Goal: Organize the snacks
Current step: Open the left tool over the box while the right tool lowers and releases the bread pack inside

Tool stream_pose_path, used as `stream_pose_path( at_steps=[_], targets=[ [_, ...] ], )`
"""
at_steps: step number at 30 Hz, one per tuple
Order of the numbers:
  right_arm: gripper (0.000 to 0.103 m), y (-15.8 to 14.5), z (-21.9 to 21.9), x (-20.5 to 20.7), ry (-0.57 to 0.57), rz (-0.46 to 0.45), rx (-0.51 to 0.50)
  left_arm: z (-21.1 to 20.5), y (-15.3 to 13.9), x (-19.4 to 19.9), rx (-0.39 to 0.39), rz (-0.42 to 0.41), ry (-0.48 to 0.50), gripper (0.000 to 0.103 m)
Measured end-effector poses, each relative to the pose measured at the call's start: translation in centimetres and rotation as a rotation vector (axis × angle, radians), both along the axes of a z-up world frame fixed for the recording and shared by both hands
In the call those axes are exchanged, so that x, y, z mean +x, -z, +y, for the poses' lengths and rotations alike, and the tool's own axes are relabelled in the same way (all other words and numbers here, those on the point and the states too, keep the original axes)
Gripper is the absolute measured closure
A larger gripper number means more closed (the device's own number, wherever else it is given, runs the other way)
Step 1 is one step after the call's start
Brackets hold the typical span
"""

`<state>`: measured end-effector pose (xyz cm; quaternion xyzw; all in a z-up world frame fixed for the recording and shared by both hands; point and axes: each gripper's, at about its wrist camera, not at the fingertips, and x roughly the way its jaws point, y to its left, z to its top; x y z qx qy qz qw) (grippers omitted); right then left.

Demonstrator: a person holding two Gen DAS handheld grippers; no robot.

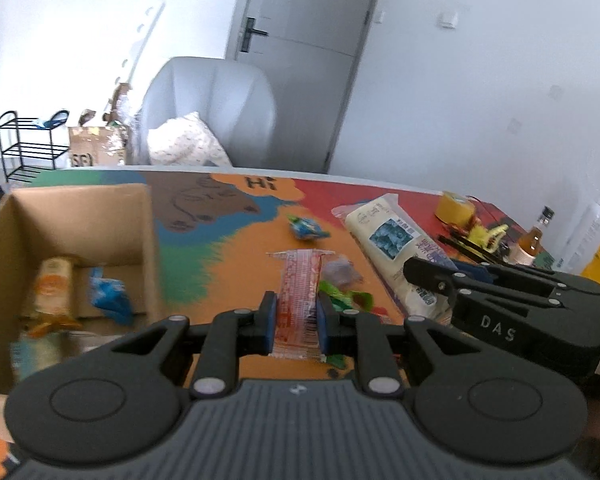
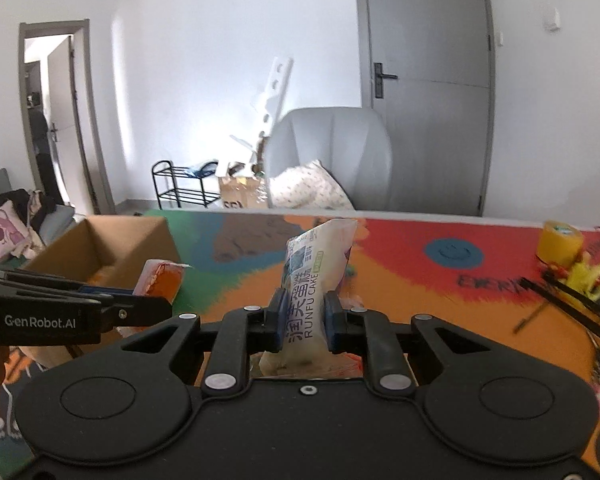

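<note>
Left wrist view: left hand-held gripper (image 1: 296,320) clamped on red snack packet (image 1: 298,280), lifted off bench (image 1: 236,240), likely bound for cardboard box (image 1: 148,240). Right hand-held gripper (image 2: 304,320) clamped on cake bag (image 2: 320,260), raised too.

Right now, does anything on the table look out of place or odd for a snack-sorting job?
Yes. At the table's right end lie non-snack things: a yellow tape roll, a tangle of black sticks with something yellow, and a small bottle. Loose wrappers are still scattered on the mat, outside the cardboard box.
</note>
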<state>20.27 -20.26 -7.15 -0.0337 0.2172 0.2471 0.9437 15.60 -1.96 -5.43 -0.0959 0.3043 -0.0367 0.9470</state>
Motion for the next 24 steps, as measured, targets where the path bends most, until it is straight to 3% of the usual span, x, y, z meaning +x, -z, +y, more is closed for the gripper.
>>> stream_pose_path(
  at_steps=[20, 24],
  targets=[
    [0.086, -2.3, 7.4, -0.5, -0.109, -0.045, -0.005, 9.9, -0.8, -2.3, -0.033, 0.011, -0.184, 0.083],
    [0.086, -2.5, 8.8, -0.7, -0.135, -0.05, -0.01, 11.3, -0.6, -2.6, -0.037, 0.023, -0.229, 0.075]
  ],
)
